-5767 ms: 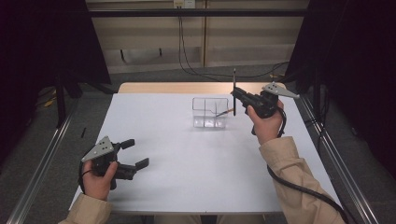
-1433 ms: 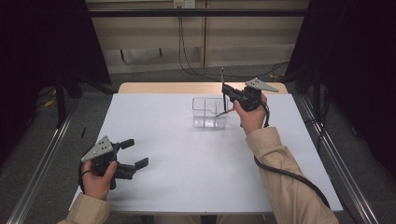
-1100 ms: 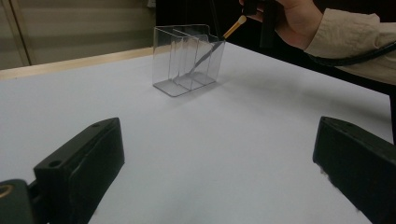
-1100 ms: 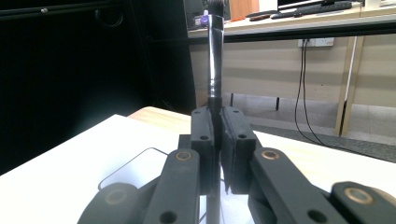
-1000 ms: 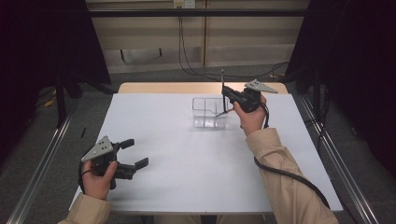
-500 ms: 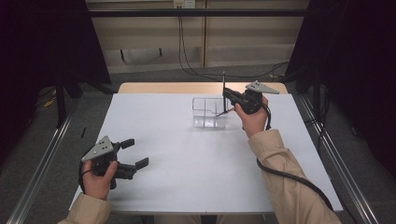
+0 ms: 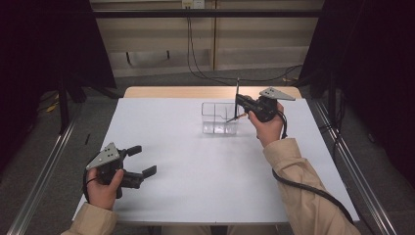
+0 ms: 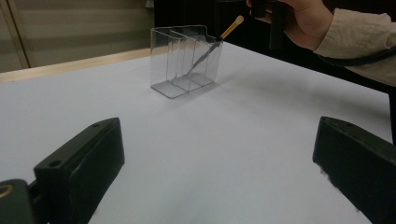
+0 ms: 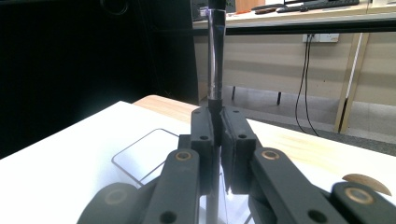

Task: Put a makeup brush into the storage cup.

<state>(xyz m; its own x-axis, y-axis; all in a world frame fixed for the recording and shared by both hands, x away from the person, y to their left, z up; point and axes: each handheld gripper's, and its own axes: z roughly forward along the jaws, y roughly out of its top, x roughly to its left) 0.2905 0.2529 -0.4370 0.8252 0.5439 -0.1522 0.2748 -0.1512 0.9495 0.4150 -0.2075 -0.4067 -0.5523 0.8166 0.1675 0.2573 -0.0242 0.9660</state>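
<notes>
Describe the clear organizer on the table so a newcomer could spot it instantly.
Start from the white table and look to its far edge, right of centre. There stands the clear organizer, a see-through box split by dividers, with a thin brush leaning in it. It is the one transparent thing there, just left of the right gripper.

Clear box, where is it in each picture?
High view: clear box at the far middle of the white table, just left of the right gripper.
Left gripper view: upper middle, beyond the open jaws.
Right gripper view: its rim low, left of jaws shut on a dark pen.
Shared landmark: the white table.
</notes>
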